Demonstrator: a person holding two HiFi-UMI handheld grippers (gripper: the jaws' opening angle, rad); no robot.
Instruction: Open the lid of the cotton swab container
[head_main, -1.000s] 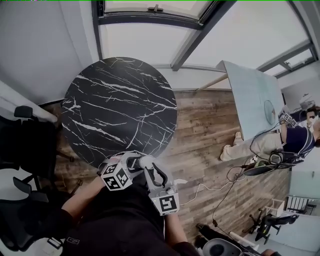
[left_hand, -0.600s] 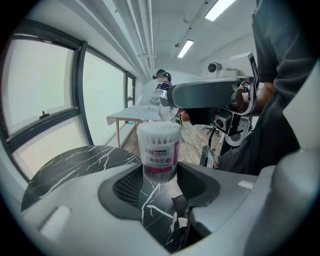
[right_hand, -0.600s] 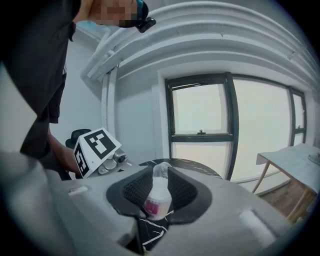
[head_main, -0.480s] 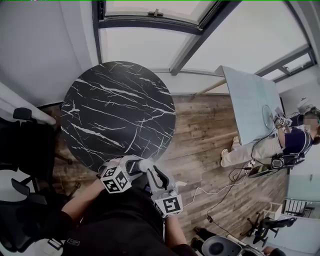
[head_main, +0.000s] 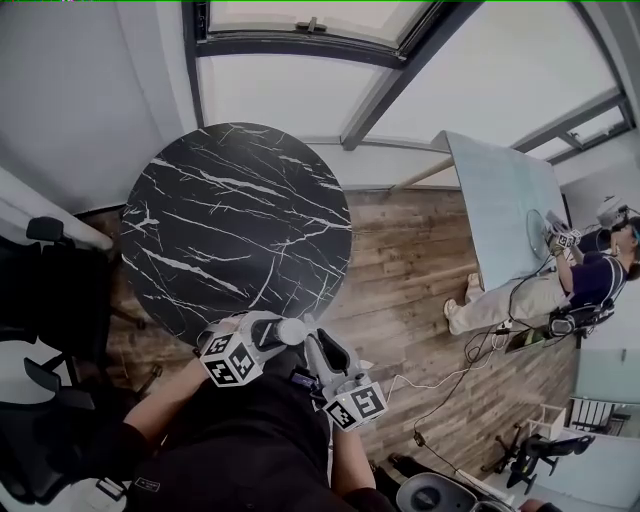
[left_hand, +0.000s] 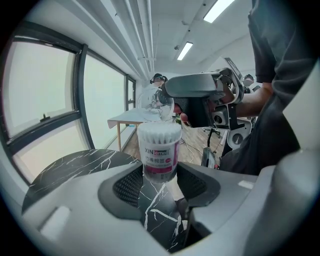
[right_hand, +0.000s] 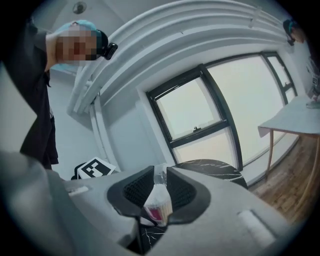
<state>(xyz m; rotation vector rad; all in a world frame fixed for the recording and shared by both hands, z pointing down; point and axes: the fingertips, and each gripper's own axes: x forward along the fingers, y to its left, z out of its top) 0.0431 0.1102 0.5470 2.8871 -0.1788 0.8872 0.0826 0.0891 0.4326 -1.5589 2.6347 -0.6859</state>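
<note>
1. Right gripper (right_hand: 160, 192) pinches the clear lid (right_hand: 160, 176); its narrow jaws have just been closing on it.
2. Left gripper (left_hand: 160, 183) stands wide, both pads clamped on the container (left_hand: 159, 150), which is upright with its pink label facing the camera.
3. The lid hangs tilted just over the swab tips; I can't tell whether it touches the rim.
4. Both grippers meet at the near edge of the round marble table (head_main: 230, 230), close to the person's chest.
5. To the right there's wood floor (head_main: 410, 260) with cables (head_main: 440, 375) on it, and a pale table (head_main: 505, 200) well apart.
</note>
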